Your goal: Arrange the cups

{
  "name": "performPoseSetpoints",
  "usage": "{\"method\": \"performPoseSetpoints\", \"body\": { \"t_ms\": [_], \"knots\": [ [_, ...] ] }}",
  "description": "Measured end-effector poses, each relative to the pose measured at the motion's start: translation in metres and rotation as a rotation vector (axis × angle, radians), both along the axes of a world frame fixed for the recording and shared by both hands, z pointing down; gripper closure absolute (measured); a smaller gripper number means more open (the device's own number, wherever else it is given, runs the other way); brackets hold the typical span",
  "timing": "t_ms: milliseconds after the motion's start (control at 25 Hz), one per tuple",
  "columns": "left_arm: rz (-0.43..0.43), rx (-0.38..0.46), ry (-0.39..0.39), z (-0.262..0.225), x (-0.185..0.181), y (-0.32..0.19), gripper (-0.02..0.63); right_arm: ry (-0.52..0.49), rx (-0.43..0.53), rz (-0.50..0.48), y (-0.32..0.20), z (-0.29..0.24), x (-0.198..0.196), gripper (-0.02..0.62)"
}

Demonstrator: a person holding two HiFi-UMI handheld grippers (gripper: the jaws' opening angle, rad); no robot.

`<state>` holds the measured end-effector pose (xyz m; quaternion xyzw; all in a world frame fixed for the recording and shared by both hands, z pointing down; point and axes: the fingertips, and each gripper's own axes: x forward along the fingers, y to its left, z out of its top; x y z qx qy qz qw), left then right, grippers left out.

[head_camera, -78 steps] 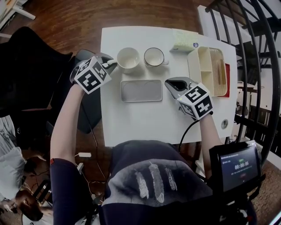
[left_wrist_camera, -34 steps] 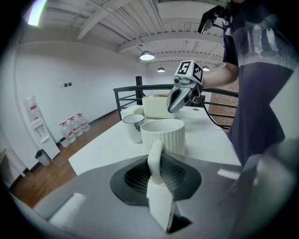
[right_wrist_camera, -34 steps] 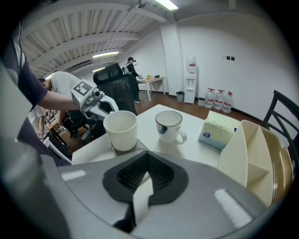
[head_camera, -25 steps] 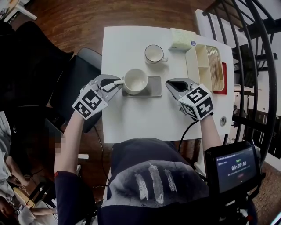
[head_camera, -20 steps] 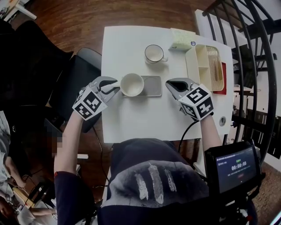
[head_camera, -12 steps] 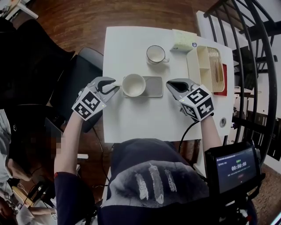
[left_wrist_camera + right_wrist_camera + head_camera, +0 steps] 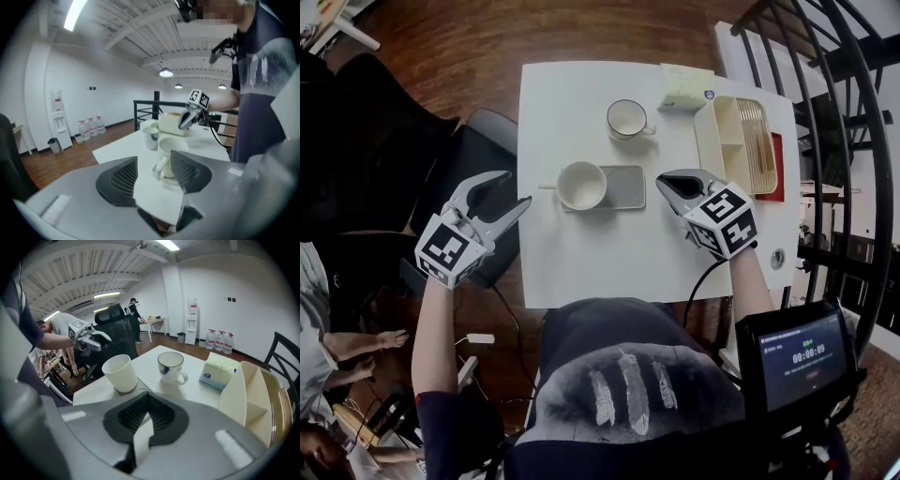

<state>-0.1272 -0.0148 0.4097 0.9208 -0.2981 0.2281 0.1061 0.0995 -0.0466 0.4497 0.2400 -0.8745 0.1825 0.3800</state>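
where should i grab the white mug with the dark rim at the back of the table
Grip the white ceramic mug with the dark rim by its loop handle, coming from the person's right. The mug stands upright with the handle sticking out rightward, on the side of the right hand-held gripper. Those jaws are shut, so open them first.

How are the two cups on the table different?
The plain cup is all white; the rimmed cup has a dark rim. The plain cup stands on the gray tray; the rimmed cup stands on the bare table. Both are upright with handles.
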Motion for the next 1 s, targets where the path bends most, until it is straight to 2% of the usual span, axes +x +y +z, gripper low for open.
{"method": "performPoseSetpoints", "body": {
  "t_ms": [120,240,320,360,400,440,480,800,1000],
  "knots": [
    [-0.045,0.052,0.092,-0.039,0.003,-0.020,0.370,-0.002,0.005,0.000,-0.002,-0.001,0.000,0.591],
    [0.010,0.101,0.125,-0.055,0.026,-0.041,0.371,-0.010,0.017,-0.001,-0.006,-0.005,-0.001,0.591],
    [0.043,0.096,0.137,-0.057,0.047,-0.049,0.388,-0.024,0.029,-0.002,-0.010,-0.010,-0.003,0.591],
    [0.060,0.089,0.144,-0.056,0.058,-0.051,0.424,-0.032,0.035,-0.003,-0.012,-0.013,-0.005,0.591],
    [0.081,0.084,0.152,-0.055,0.067,-0.051,0.489,-0.040,0.042,-0.005,-0.013,-0.016,-0.006,0.591],
    [0.103,0.079,0.162,-0.053,0.075,-0.049,0.582,-0.046,0.050,-0.008,-0.015,-0.019,-0.007,0.591],
    [0.121,0.069,0.176,-0.051,0.082,-0.047,0.592,-0.051,0.056,-0.011,-0.016,-0.022,-0.008,0.591],
    [0.143,-0.011,0.258,-0.039,0.105,-0.029,0.592,-0.056,0.070,-0.015,-0.010,-0.023,-0.003,0.591],
    [0.136,-0.011,0.258,-0.038,0.103,-0.030,0.592,-0.065,0.076,-0.014,-0.012,-0.023,-0.005,0.591]
  ]
}}
